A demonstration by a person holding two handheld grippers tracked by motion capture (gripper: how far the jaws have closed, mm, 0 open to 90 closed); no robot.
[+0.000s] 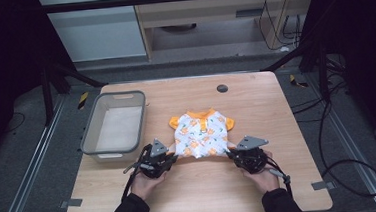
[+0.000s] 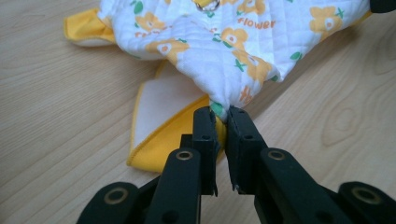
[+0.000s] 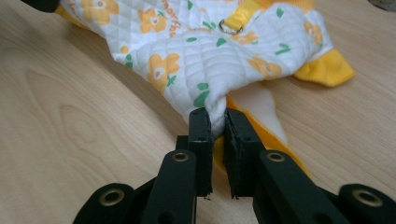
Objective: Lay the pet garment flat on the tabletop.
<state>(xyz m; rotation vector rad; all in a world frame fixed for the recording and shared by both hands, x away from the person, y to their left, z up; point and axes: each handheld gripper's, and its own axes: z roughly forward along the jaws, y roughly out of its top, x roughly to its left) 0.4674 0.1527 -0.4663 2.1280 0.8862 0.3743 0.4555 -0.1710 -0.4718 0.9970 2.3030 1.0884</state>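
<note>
A small white quilted garment with orange flowers and yellow trim lies in the middle of the wooden table. My left gripper is shut on its near left corner, where the white cloth bunches between the jaws over a yellow-edged flap. My right gripper is shut on the near right corner; the quilted cloth is pinched between its jaws, with a yellow sleeve beyond. A metal ring sits on a yellow strap near the collar.
A grey plastic bin with a pale bottom stands at the left of the table. A round black grommet sits near the far edge. Cables lie on the floor to the right.
</note>
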